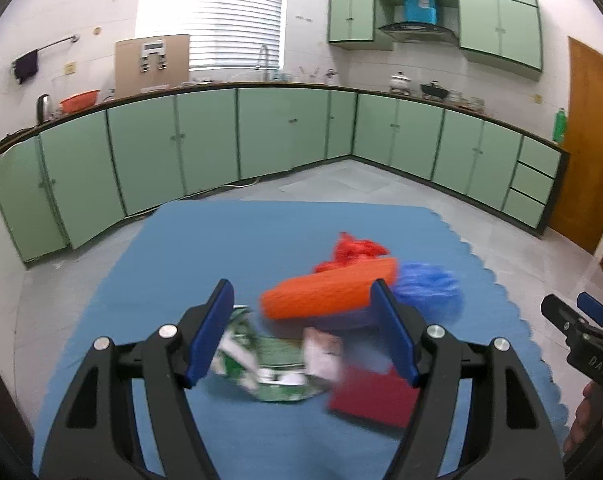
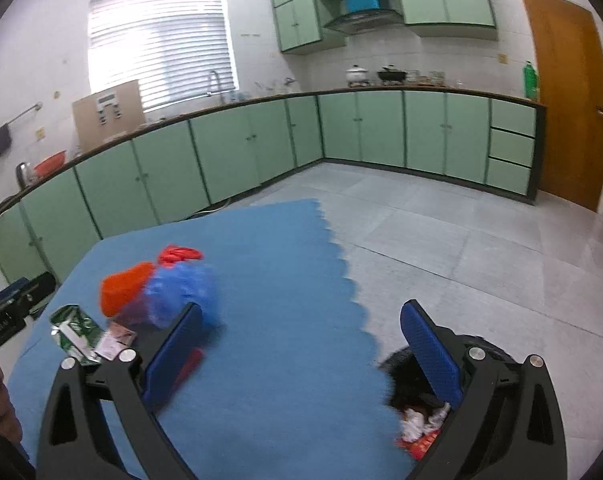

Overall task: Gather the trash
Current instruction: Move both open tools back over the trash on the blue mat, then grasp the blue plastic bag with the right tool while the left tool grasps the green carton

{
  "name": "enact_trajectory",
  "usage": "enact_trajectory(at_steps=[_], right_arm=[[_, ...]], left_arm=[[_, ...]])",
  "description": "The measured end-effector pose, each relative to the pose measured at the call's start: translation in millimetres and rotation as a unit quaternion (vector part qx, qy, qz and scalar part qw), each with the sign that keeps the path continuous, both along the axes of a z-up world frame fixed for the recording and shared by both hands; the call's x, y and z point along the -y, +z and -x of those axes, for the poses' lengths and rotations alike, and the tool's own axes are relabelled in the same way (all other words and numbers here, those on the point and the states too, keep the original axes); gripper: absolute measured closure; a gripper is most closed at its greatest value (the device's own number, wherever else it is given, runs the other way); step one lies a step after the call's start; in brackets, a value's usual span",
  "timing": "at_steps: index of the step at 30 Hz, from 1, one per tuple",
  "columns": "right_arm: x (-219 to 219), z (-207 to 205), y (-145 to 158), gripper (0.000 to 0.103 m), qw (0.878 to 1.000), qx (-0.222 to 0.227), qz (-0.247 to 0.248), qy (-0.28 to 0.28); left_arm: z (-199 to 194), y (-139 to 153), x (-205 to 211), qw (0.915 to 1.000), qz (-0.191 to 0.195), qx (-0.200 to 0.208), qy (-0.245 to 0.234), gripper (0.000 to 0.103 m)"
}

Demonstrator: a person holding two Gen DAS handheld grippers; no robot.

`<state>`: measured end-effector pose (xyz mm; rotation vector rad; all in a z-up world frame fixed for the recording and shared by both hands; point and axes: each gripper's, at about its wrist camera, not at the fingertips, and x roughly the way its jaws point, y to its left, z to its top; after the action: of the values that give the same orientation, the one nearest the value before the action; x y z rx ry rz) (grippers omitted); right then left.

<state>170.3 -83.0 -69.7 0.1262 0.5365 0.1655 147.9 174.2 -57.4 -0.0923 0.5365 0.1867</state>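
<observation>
A heap of trash lies on a blue mat [image 1: 229, 248] spread over the grey tiled floor [image 2: 441, 240] of a kitchen with green cabinets [image 1: 205, 136]. In the heap, an orange roll [image 1: 325, 292] rests beside a crumpled red bag [image 1: 353, 250] and a crumpled blue bag [image 1: 429, 284]; nearer lie a crushed green-and-white carton [image 1: 261, 364], a small pale wrapper [image 1: 323, 354] and a flat red packet [image 1: 375, 398]. The left gripper [image 1: 301, 332] hovers above the heap, its fingers spread and holding nothing. The right gripper [image 2: 301, 360] hangs over the mat's scalloped edge, fingers spread and empty. Below its right finger sits a black bin [image 2: 405, 376] with scraps inside.
</observation>
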Motion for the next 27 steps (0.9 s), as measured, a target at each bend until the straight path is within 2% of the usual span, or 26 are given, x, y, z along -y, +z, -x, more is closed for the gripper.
enact_trajectory(at_steps=[7,12,21,23,26,27], right_arm=[[-45,-11,-7,0.006,1.0,0.006,0.011,0.024],[-70,-26,-19,0.007,0.999,-0.002,0.02,0.039],[-98,-51,-36,0.017,0.997,-0.03,0.041,0.055],[-100,-56,-39,0.021,0.997,-0.036,0.039,0.061],[-104,-61,-43,0.037,0.995,-0.049,0.034,0.078],[-105,-62,-44,0.048,0.995,-0.052,0.032,0.085]], left_arm=[[5,-19,-41,0.9995,-0.001,-0.019,0.025,0.034],[-3,-33,-54,0.9988,0.0,-0.036,0.032,0.034],[-14,-59,-67,0.9972,0.015,-0.067,0.03,0.034],[-15,-65,-70,0.9966,0.021,-0.074,0.029,0.034],[-18,-70,-72,0.9955,0.034,-0.084,0.027,0.034],[-19,-72,-72,0.9953,0.038,-0.086,0.026,0.034]])
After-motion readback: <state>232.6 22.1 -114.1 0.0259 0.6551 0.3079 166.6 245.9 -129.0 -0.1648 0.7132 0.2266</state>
